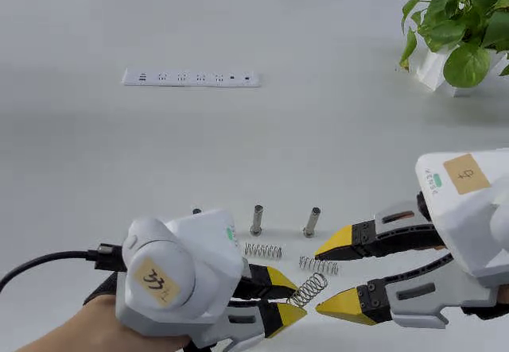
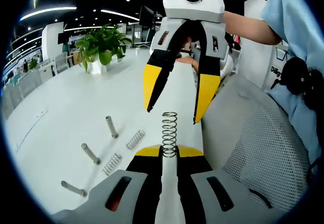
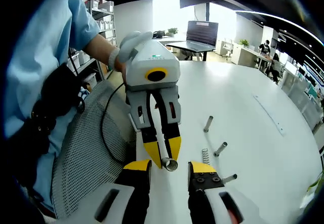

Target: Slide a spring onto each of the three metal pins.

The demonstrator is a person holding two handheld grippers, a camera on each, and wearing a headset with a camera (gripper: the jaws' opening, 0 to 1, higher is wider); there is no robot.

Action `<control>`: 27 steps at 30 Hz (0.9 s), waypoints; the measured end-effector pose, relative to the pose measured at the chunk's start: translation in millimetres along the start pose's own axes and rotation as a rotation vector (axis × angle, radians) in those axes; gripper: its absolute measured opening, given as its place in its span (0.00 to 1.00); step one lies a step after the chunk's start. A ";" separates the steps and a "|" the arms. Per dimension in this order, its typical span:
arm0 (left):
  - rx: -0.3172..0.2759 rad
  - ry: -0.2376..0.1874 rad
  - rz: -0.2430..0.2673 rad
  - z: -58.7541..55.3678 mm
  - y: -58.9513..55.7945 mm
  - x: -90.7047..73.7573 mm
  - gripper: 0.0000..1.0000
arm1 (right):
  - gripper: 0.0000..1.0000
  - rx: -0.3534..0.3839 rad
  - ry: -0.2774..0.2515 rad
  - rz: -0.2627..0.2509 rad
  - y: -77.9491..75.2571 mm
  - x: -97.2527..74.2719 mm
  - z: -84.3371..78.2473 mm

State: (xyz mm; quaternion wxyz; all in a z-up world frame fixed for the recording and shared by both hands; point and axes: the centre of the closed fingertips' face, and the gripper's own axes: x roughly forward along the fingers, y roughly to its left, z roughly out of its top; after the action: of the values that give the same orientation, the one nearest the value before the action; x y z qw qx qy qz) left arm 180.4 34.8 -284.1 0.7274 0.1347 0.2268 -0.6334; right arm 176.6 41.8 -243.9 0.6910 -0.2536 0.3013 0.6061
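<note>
— What have your left fingers got?
— My left gripper [image 2: 169,152] is pinched down on the base of a spring [image 2: 169,130]. In the left gripper view its coils stand straight out past my yellow tips, and the far end is free.
— And the right?
— My right gripper [image 3: 169,166] is spread wide and holds nothing. It faces the left one tip to tip. The spring's free end sits at the mouth between its two fingers, with a gap on either side in the right gripper view.
— Where are the pins?
— Upright on the white table [image 1: 159,145], in a row just beyond both grippers. In the head view I see the middle pin [image 1: 257,218] and the right-hand pin [image 1: 312,221] whole. The left-hand pin [image 1: 196,210] is only a tip peeking over my left gripper's housing. All three stand bare.
— Any other springs?
— One loose spring [image 1: 263,250] lies flat just in front of the middle pin. The other loose spring [image 1: 318,265] lies just in front of the right-hand pin, beside my right gripper's upper finger.
— Anything else?
— A white power strip [image 1: 191,78] well beyond the pins, a potted plant [image 1: 457,26] at the far right corner, and a black cable [image 1: 48,261] running from the back of my left gripper
</note>
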 end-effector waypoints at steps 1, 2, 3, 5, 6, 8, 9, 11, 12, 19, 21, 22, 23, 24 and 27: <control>0.004 0.002 0.000 0.1 -0.1 0.2 0.06 | 0.25 -0.014 0.015 0.015 1.0 0.2 -0.2; 0.006 0.003 -0.001 0.4 -0.3 0.5 0.06 | 0.24 -0.025 0.025 0.027 1.9 0.7 -0.3; 0.009 0.006 -0.003 0.5 -0.6 1.0 0.06 | 0.23 -0.041 0.044 0.052 4.5 1.4 -1.4; 0.013 0.007 -0.005 0.8 -1.1 1.5 0.06 | 0.22 -0.066 0.069 0.073 5.6 2.5 -3.2; 0.014 0.006 -0.005 1.4 -1.4 1.8 0.06 | 0.22 -0.075 0.086 0.085 5.3 4.2 -4.6; 0.012 0.003 -0.006 2.1 -1.5 2.5 0.06 | 0.20 -0.090 0.106 0.101 4.7 7.5 -5.8; 0.013 0.003 -0.006 1.9 -1.7 2.7 0.06 | 0.20 -0.107 0.123 0.118 6.0 8.2 -7.6; 0.014 0.004 -0.006 1.3 -2.0 3.2 0.06 | 0.19 -0.131 0.153 0.132 5.7 10.7 -10.6; 0.012 0.003 -0.006 1.2 -2.1 3.3 0.06 | 0.19 -0.136 0.161 0.137 5.5 11.9 -11.2; 0.005 -0.005 -0.003 1.5 -1.9 3.1 0.06 | 0.15 -0.152 0.192 0.172 4.0 16.9 -14.9; 0.006 -0.006 -0.001 1.9 -1.7 3.3 0.06 | 0.13 -0.153 0.199 0.179 3.9 18.5 -16.8; 0.005 -0.007 -0.002 2.2 -1.6 3.4 0.06 | 0.13 -0.153 0.205 0.183 4.0 19.1 -18.0; 0.004 -0.009 -0.002 2.6 -1.6 3.5 0.06 | 0.13 -0.156 0.209 0.186 4.5 19.4 -19.0; 0.005 -0.009 -0.002 2.9 -1.6 3.6 0.06 | 0.13 -0.157 0.210 0.187 4.5 19.8 -19.2; 0.003 -0.013 -0.004 4.3 -1.8 3.8 0.06 | 0.12 -0.154 0.208 0.193 5.3 20.5 -18.7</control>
State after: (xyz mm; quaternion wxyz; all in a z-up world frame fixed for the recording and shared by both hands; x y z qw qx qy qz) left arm 179.7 29.2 -282.2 0.7276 0.1311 0.2213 -0.6359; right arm 171.0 43.1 -271.6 0.5730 -0.3372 0.3467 0.6617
